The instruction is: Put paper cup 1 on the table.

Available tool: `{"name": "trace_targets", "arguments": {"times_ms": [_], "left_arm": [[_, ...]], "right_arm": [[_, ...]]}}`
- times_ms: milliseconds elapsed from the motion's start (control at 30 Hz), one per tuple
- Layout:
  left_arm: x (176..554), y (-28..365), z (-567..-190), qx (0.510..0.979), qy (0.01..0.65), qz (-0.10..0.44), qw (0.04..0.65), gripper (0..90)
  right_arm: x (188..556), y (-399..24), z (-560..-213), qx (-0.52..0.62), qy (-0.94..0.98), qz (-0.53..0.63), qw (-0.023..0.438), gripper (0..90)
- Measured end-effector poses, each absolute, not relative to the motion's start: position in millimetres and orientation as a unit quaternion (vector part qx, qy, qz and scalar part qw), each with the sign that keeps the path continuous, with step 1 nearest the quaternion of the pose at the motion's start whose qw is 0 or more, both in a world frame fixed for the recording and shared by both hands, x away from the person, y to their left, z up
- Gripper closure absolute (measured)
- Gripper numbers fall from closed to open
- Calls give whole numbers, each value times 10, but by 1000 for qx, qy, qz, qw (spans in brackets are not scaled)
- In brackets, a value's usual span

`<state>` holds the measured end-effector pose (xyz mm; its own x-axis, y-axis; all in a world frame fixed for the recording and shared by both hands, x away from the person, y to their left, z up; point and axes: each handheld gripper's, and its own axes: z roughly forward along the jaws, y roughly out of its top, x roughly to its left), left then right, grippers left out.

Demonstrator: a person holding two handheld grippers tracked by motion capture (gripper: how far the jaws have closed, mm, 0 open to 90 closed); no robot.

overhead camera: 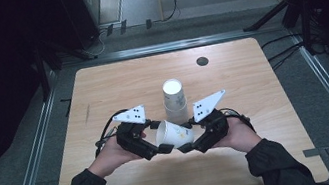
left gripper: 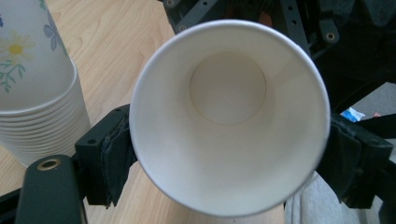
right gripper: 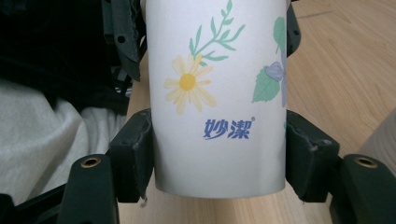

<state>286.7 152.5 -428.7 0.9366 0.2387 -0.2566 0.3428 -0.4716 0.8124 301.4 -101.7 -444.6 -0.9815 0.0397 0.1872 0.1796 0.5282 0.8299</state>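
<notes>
Inspection of the high view found a single paper cup [overhead camera: 174, 133] held on its side between 2 grippers, low of centre in the frame and above the tabletop [overhead camera: 252, 83]. The left gripper [overhead camera: 161, 136] met the cup from the left, at its open rim. The right gripper [overhead camera: 186, 136] met it from the right, at the base end. Each gripper was held in 1 hand, with dark sleeves entering from the bottom edge.

In the left gripper view, the cup's white interior [left gripper: 229, 116] faced the camera at centre frame, and the padded jaws pressed against the rim at lower left and lower right: closed on the cup. In the right gripper view, the cup's printed outer wall [right gripper: 217, 93] stood at centre frame with a yellow daisy, green sprigs and blue lettering, and the jaws bore on both sides of the wall near its lower edge: likewise clamped on the cup.

A stack of nested paper cups [overhead camera: 174, 99] stood base up on the tabletop, just above the held cup in the high view; it also appeared at the upper left of the left gripper view [left gripper: 35, 88]. A round dark grommet [overhead camera: 202, 61] sat in the tabletop toward the upper right.
</notes>
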Motion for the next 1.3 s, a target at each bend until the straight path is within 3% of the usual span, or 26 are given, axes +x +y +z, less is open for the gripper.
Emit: {"name": "trace_targets", "arguments": {"times_ms": [167, 400, 533, 633, 1300], "left_arm": [[2878, 1548, -4288, 854, 173, -58, 487, 218], [2873, 1547, -4280, 857, 169, -56, 484, 242], [2884, 1582, -4255, 858, 168, -54, 483, 243], [2894, 1614, -4237, 863, 170, -47, 474, 243], [2877, 1401, -4343, 923, 142, -32, 356, 242]], "right_arm": [[3012, -983, -4459, -66, -871, -481, 81, 343], [3007, -974, -4462, -65, -872, -478, 81, 338], [3010, -973, -4470, -74, -874, -474, 72, 245], [3013, -991, -4473, -76, -876, -471, 68, 241], [2967, -933, -4631, -62, -903, -420, 59, 254]]}}
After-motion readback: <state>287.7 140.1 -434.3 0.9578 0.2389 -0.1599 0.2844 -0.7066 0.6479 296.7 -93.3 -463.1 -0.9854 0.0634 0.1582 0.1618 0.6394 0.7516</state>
